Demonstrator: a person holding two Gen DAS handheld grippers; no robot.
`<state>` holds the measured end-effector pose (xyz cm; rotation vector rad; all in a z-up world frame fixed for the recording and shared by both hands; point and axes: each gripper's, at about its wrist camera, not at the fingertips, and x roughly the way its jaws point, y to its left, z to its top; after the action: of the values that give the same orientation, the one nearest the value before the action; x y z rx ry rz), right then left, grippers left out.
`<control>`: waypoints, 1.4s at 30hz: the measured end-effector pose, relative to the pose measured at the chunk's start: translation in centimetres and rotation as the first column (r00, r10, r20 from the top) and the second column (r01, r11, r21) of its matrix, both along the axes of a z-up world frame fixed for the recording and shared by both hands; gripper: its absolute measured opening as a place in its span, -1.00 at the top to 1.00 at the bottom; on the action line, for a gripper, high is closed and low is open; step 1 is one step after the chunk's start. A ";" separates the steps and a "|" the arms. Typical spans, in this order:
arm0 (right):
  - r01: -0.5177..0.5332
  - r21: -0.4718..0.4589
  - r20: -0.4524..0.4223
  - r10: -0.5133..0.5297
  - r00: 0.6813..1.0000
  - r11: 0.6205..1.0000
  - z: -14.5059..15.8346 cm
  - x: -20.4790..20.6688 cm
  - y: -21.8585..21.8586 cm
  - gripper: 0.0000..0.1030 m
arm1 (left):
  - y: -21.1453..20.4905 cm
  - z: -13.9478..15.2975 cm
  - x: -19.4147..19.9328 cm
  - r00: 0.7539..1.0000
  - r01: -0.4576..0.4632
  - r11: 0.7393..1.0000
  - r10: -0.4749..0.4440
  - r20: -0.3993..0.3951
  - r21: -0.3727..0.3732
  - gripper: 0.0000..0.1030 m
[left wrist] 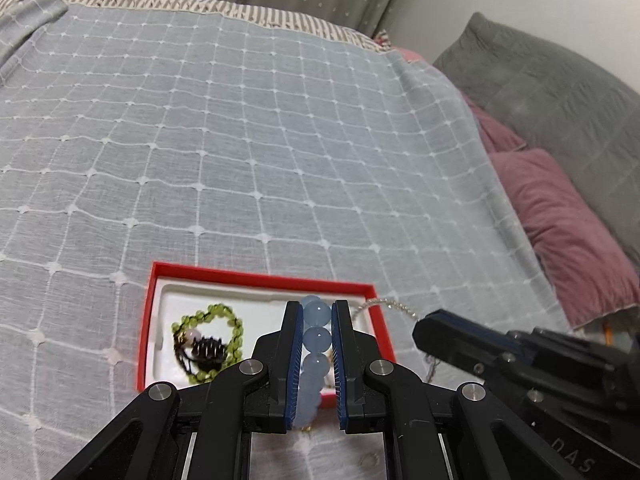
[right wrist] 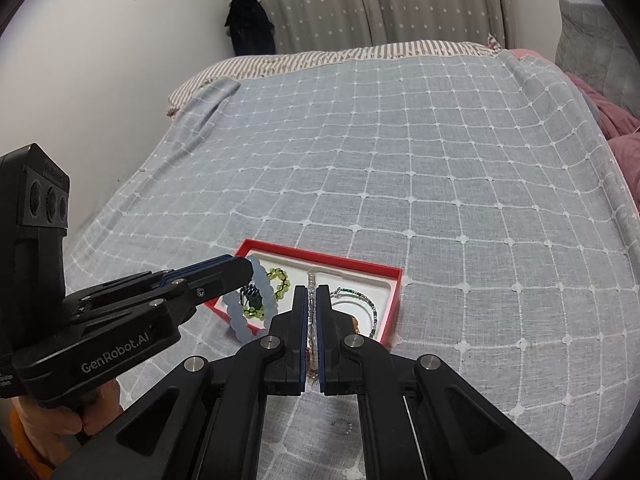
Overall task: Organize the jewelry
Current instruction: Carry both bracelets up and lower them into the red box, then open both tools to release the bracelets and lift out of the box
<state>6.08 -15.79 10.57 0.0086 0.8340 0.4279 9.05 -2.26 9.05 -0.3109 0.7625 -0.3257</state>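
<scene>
A red box [left wrist: 256, 278] [right wrist: 360, 266] with a white liner lies on the bed. A green bead bracelet [left wrist: 236, 330] [right wrist: 280, 280] with a dark piece lies inside it. My left gripper [left wrist: 316, 312] [right wrist: 250, 266] is shut on a pale blue bead bracelet [left wrist: 316, 336] [right wrist: 240, 320], held over the box's near edge. My right gripper [right wrist: 312, 294] [left wrist: 424, 326] is shut on a thin bead chain [right wrist: 311, 280] [left wrist: 384, 304] above the box's middle. A thin bracelet of small mixed beads [right wrist: 370, 308] lies in the box's right part.
A grey-blue checked blanket [left wrist: 240, 140] [right wrist: 440, 160] covers the bed. Pink and grey pillows [left wrist: 560, 220] lie at the right. A small ring of tiny beads [right wrist: 344, 426] lies on the blanket near me. Curtains [right wrist: 380, 0] hang behind the bed.
</scene>
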 end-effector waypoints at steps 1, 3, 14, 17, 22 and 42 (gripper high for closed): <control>0.005 0.003 0.000 -0.005 1.000 1.000 -0.1 0.2 -0.1 0.93 | 0.1 -0.1 0.2 1.000 -0.013 1.000 0.013 0.002 0.005 0.83; 0.011 0.008 0.004 -0.011 1.000 1.000 -0.2 0.4 -0.1 0.94 | 0.5 -0.4 0.8 0.999 -0.038 0.999 0.038 -0.005 0.020 0.83; -0.020 0.028 -0.020 0.020 1.000 0.999 -1.4 1.6 1.9 0.94 | 2.7 -3.6 2.5 0.989 -0.123 0.986 0.131 -0.073 0.112 0.83; -0.042 0.029 -0.033 0.043 0.999 0.999 -2.1 1.8 3.1 0.94 | 2.8 -4.0 2.7 0.987 -0.132 0.981 0.144 -0.077 0.144 0.83; -0.011 -0.028 -0.047 0.010 0.999 1.000 -3.9 3.0 3.4 0.94 | 2.9 -4.7 2.7 0.984 -0.137 0.974 0.154 -0.085 0.183 0.82; 0.066 -0.060 -0.106 -0.072 0.992 0.996 -5.9 4.4 -0.1 0.48 | 1.8 -5.0 2.6 0.988 -0.107 0.960 0.133 -0.084 0.259 0.47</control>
<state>10.51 -15.92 4.63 0.0089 0.9497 0.3412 11.64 -0.46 4.08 -0.1315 0.8702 -0.0957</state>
